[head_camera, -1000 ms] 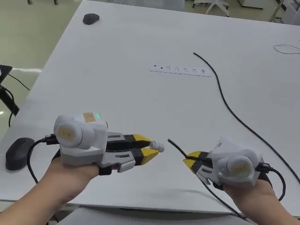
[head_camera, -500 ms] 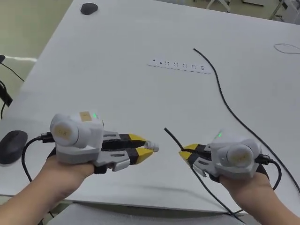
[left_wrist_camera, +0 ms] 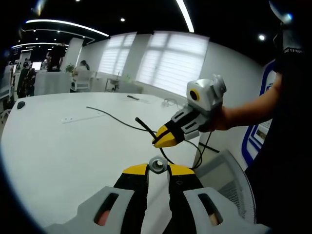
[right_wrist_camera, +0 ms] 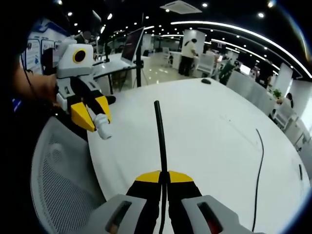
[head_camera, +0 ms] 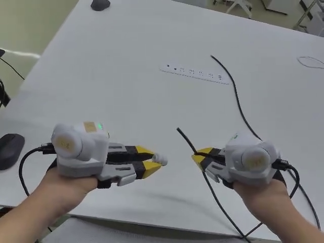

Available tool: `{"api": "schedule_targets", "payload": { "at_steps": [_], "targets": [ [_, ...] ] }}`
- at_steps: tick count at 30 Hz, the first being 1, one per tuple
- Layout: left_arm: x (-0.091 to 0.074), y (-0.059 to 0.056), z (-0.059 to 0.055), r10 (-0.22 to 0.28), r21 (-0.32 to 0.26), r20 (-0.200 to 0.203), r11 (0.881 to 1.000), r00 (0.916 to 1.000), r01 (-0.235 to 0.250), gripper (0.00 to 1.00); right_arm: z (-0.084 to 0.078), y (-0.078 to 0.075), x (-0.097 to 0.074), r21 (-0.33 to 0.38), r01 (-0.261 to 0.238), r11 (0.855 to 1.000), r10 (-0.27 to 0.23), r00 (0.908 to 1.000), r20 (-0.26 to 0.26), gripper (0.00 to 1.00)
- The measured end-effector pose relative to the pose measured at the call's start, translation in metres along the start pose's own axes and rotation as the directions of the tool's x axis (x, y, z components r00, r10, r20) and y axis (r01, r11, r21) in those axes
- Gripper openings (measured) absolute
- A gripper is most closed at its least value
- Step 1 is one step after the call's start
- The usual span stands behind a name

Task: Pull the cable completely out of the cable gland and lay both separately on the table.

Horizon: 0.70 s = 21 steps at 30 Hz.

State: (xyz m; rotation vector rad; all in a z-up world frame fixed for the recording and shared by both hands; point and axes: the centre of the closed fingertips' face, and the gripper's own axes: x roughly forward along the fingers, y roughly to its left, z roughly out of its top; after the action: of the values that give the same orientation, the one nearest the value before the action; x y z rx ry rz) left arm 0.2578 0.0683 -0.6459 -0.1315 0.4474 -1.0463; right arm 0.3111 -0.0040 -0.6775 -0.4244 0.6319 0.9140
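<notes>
Jaws of the left gripper (head_camera: 152,165) were clamped on the gland (head_camera: 160,160). Jaws of the right gripper (head_camera: 198,158) were pinched on the cable (head_camera: 185,140), its free end poking past the tips. Gland and cable sat apart, both above the counter (head_camera: 126,76) (pull looked done). Next, I'd judge: lower each, set them well apart, open up.

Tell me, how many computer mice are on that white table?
2. The near mouse lies at the left edge of the table, close to the person; the far mouse sits at the far edge. Others may lie outside the view.
</notes>
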Motion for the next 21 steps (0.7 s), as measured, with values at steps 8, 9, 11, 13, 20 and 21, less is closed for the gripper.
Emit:
{"api": "schedule_targets", "payload": {
  "at_steps": [8, 9, 11, 13, 20, 21],
  "targets": [
    [-0.006, 0.009, -0.003, 0.022, -0.004, 0.008, 1.0, 0.9997, -0.022, 0.15, 0.021, -0.007, 0.018, -0.01, 0.0, 1.0, 0.0, 0.9999, 0.016, 0.0],
    [-0.006, 0.01, -0.003, 0.024, -0.004, 0.009, 1.0, 0.9997, -0.024, 0.15, 0.023, -0.008, 0.02, -0.015, 0.005, 1.0, -0.004, 0.9998, 0.018, 0.0],
    [-0.008, 0.012, -0.006, 0.029, -0.007, 0.008, 1.0, 0.9995, -0.029, 0.15, 0.027, -0.009, 0.024, -0.029, 0.007, 1.0, -0.006, 0.9998, 0.016, 0.0],
    [-0.009, 0.015, -0.008, 0.035, -0.01, 0.009, 0.999, 0.9993, -0.035, 0.15, 0.03, -0.012, 0.028, -0.036, 0.012, 0.999, -0.012, 0.9998, 0.013, 0.0],
    [-0.014, 0.018, -0.017, 0.046, -0.023, 0.002, 0.999, 0.9989, -0.046, 0.15, 0.046, -0.021, 0.04, -0.034, 0.024, 0.999, -0.023, 0.9996, 0.018, 0.0],
    [-0.014, 0.019, -0.018, 0.046, -0.024, -0.001, 0.999, 0.9989, -0.046, 0.15, 0.049, -0.022, 0.043, -0.037, 0.026, 0.999, -0.025, 0.9995, 0.019, 0.0]
  ]
}}
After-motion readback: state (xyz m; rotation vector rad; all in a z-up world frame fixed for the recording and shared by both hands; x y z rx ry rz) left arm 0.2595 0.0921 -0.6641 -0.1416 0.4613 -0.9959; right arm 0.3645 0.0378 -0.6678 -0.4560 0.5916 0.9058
